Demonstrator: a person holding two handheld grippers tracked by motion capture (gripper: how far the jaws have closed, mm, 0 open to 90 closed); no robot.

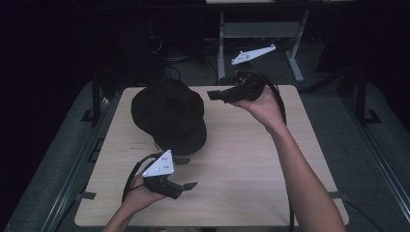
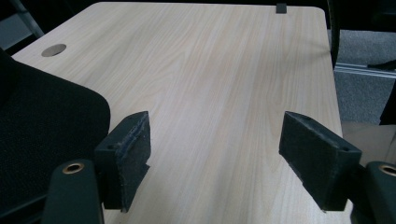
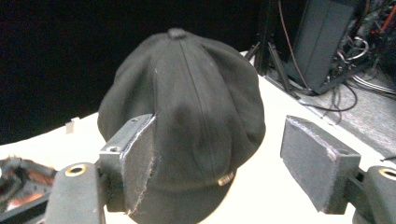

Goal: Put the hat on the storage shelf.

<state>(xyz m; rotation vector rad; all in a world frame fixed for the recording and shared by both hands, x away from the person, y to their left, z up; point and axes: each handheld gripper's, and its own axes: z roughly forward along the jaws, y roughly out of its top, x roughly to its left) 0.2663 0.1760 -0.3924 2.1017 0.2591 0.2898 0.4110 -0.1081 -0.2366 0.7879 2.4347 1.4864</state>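
I'm looking at a black fabric newsboy cap with a top button (image 1: 168, 115) sitting on the pale wood-grain rectangular surface (image 1: 251, 159), toward its far left part, brim pointing to the near side. In the right gripper view the cap (image 3: 187, 107) is lying crown up, seams running down from the button, a small metal tag near the brim edge.

I'm holding the left tongs (image 1: 186, 173) low over the near left part of the surface, just in front of the cap's brim, with the grey three-cornered plate on top. The jaws are standing spread wide, nothing between them. In the left gripper view the left tongs (image 2: 217, 156) are framing bare wood, and the cap (image 2: 42, 135) is sitting just beside the jaw on that view's left; I can't tell if that jaw is touching the fabric. A round cable hole (image 2: 53, 50) is showing in the far corner of the surface there.

I'm holding the right tongs (image 1: 216, 94) up above the far edge of the surface, pointing across at the cap's crown, close beside it but apart. In the right gripper view the right tongs (image 3: 217, 161) are spread, empty, with the cap behind the gap and no pad pressing on it.

Dark floor, a grey desk frame (image 1: 261, 31) and cables (image 3: 336, 98) are lying beyond.
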